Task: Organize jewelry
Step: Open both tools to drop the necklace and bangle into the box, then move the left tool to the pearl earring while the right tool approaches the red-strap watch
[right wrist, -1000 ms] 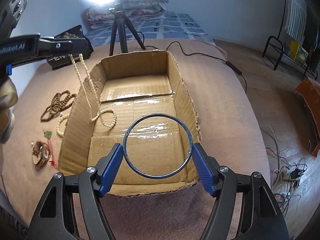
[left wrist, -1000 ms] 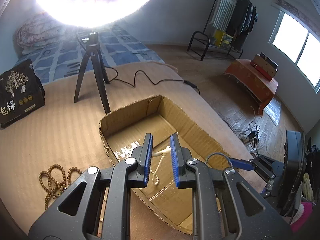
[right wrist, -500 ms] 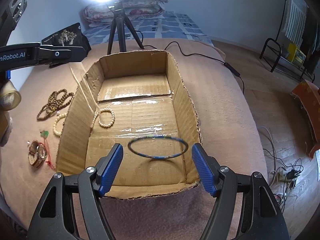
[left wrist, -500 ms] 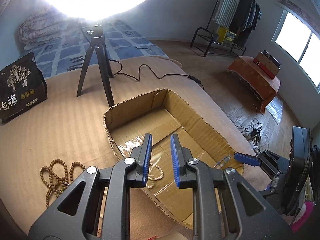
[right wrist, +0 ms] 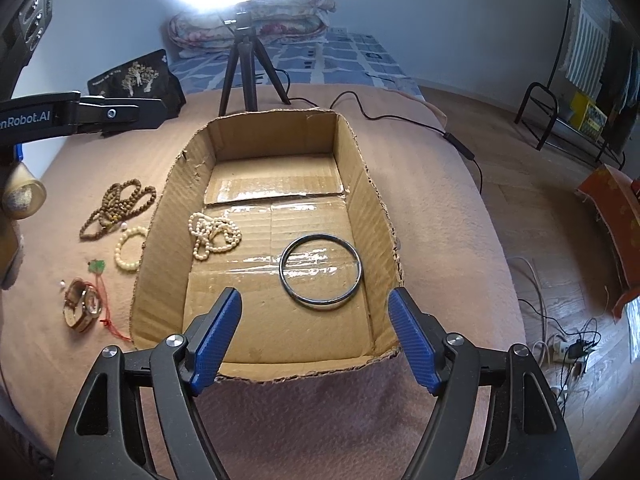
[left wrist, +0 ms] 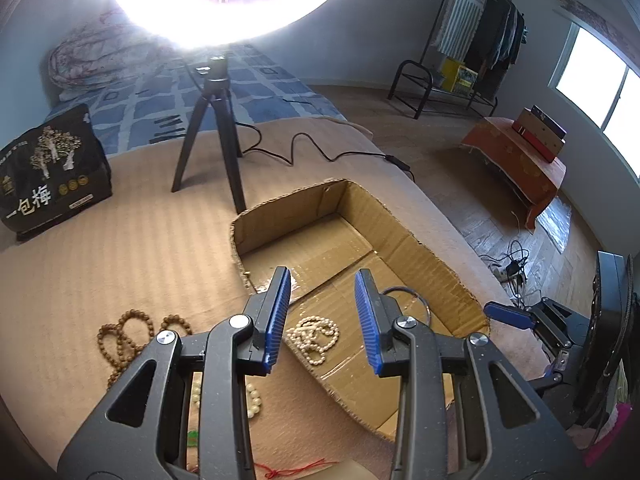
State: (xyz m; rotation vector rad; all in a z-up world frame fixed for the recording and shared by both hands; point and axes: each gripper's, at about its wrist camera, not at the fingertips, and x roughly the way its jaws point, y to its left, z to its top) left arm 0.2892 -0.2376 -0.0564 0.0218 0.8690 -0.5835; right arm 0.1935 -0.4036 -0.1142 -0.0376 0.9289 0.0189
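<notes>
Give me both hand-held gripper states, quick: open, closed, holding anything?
Left hand-held gripper: open, jaws just been opening, empty; pearl necklace lies in the box below.
Right hand-held gripper: open, jaws just been opening, empty; bangle lies in the box.

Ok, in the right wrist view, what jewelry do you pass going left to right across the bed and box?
Gold wristwatch → cream bead bracelet → white pearl necklace, heaped inside the cardboard box → dark metal bangle, flat on the box floor.

place: home bedroom | signs: bed (left wrist: 100,240), folded quilt (right wrist: 256,20), clothes rack (left wrist: 480,40), wooden floor (left wrist: 460,184), window (left wrist: 600,92)
</notes>
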